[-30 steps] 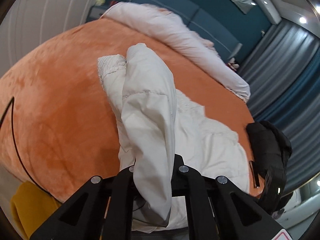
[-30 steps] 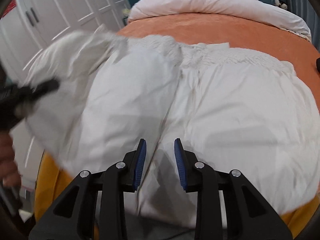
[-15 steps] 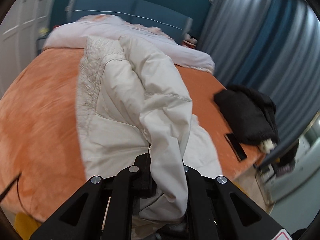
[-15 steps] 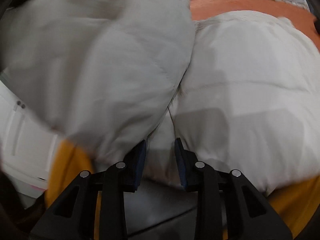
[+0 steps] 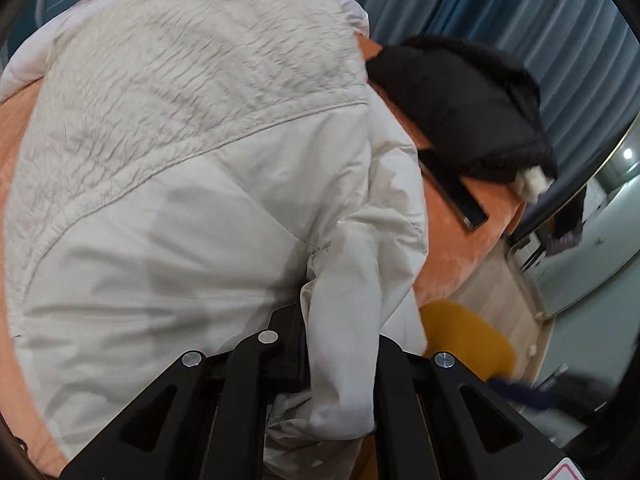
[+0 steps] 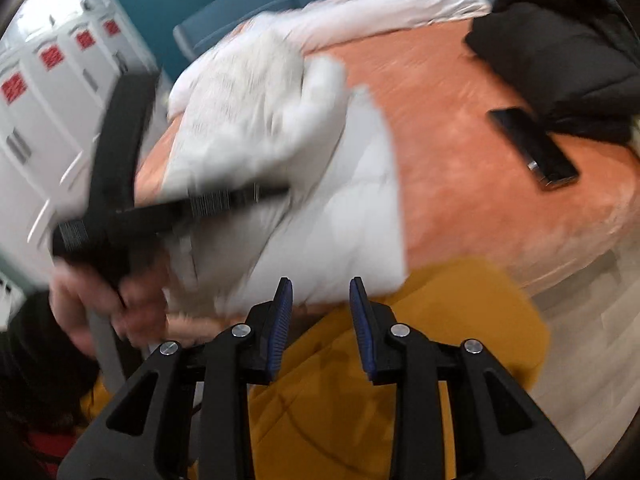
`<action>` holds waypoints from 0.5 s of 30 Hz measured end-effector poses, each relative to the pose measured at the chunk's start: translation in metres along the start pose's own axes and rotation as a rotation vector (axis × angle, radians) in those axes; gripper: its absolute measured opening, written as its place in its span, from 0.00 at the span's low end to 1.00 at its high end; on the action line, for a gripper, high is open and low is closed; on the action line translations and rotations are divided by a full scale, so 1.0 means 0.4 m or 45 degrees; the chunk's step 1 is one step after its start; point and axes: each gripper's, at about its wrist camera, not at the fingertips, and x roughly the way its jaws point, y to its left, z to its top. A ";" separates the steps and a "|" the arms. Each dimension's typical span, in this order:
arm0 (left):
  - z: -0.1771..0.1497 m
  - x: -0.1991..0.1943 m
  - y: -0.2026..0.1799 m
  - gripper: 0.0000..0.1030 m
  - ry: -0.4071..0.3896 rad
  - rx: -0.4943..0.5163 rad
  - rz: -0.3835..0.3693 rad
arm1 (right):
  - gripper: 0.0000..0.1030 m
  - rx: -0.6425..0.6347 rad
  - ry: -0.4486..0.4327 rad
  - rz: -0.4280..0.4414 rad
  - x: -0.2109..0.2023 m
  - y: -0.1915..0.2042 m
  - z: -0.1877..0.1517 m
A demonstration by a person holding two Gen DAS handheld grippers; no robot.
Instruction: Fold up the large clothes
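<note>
A large cream padded jacket point(image 5: 192, 168) lies on the orange bed and fills the left wrist view; it also shows, blurred, in the right wrist view point(image 6: 280, 160). My left gripper point(image 5: 340, 332) is shut on a fold of the jacket's sleeve, which hangs between its fingers. In the right wrist view the left gripper's black body point(image 6: 132, 216) and the hand holding it sit over the jacket's near edge. My right gripper point(image 6: 320, 312) is open and empty, just off the jacket's lower corner, over yellow fabric.
The orange bed cover point(image 6: 460, 160) carries a black garment point(image 6: 560, 60) and a dark phone point(image 6: 534, 148) at the right. A yellow cloth point(image 6: 400, 360) hangs at the bed's near edge. White bedding point(image 6: 400, 4) lies at the far end; white cabinets point(image 6: 48, 100) stand left.
My left gripper carried the sleeve across the jacket toward the right side. My right gripper has pulled back off the jacket and now sits over the yellow cloth, with its jaws wider apart.
</note>
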 end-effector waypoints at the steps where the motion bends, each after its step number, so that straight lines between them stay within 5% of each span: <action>1: -0.005 0.009 -0.003 0.05 -0.001 0.009 0.013 | 0.31 0.010 -0.039 0.001 -0.007 -0.004 0.023; 6: -0.011 0.016 0.009 0.05 0.006 -0.011 0.004 | 0.58 0.058 -0.202 0.102 0.007 0.007 0.185; 13: -0.034 -0.052 0.030 0.12 -0.055 0.008 0.006 | 0.58 0.168 -0.004 0.218 0.235 0.028 0.274; 15: -0.035 -0.088 0.035 0.16 -0.063 0.017 -0.011 | 0.35 0.176 0.015 0.277 0.273 0.027 0.279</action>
